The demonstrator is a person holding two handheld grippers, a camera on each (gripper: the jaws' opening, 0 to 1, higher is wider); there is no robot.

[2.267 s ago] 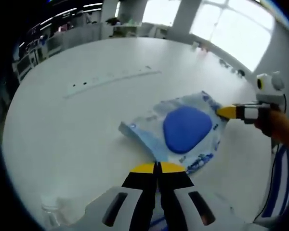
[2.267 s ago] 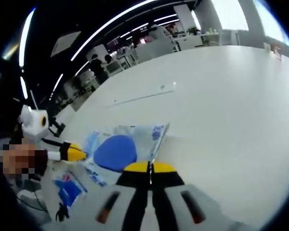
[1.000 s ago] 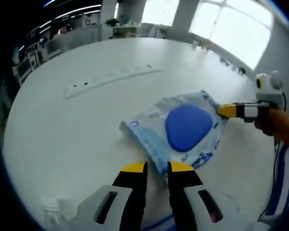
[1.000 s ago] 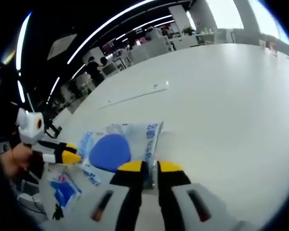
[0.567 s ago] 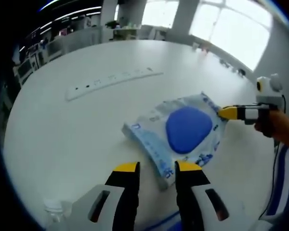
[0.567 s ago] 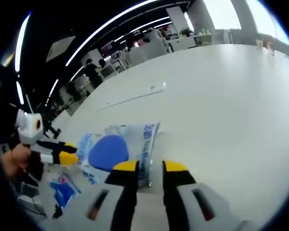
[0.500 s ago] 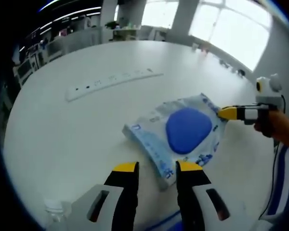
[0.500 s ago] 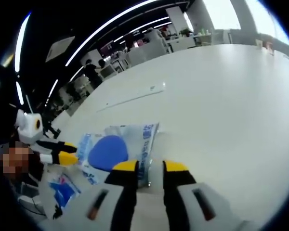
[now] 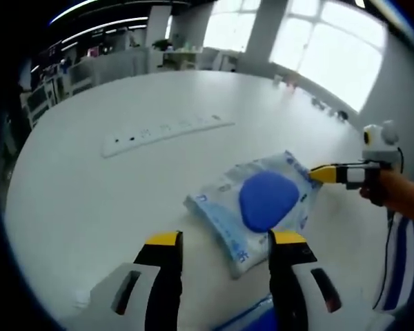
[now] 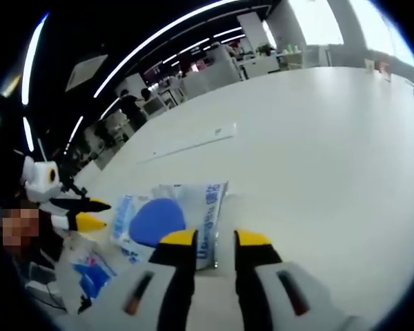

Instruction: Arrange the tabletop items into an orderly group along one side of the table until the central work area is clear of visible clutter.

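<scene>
In the left gripper view: left tongs (image 9: 224,238) released, jaws spread wide, hovering over the near short edge of the wipes pack (image 9: 257,207), not touching it. The pack lies flat on the white desk (image 9: 90,186), blue flip lid (image 9: 267,200) facing up, near the desk's close edge. The right tongs (image 9: 319,172) come in from the right, tips at the pack's far corner. A power strip (image 9: 167,128) sits farther back, well apart from the pack. Something blue shows at the bottom edge, too cut off to identify.

In the right gripper view: right tongs (image 10: 214,238) also released, a clear gap between the jaws, the pack's corner (image 10: 210,207) just ahead of them. The pack (image 10: 169,217) rests on the desk (image 10: 317,138); the left tongs (image 10: 90,212) sit at its other end, parted. A blue-printed packet (image 10: 93,272) lies beside it at lower left, near the edge.

Handling guess: soft film pouch, light to moderate weight, will sag and slip if pinched mid-face. The lid is the only stiff part. Best hold is probably the sealed end seams, one per tongs, or just push it flat along the desk.
</scene>
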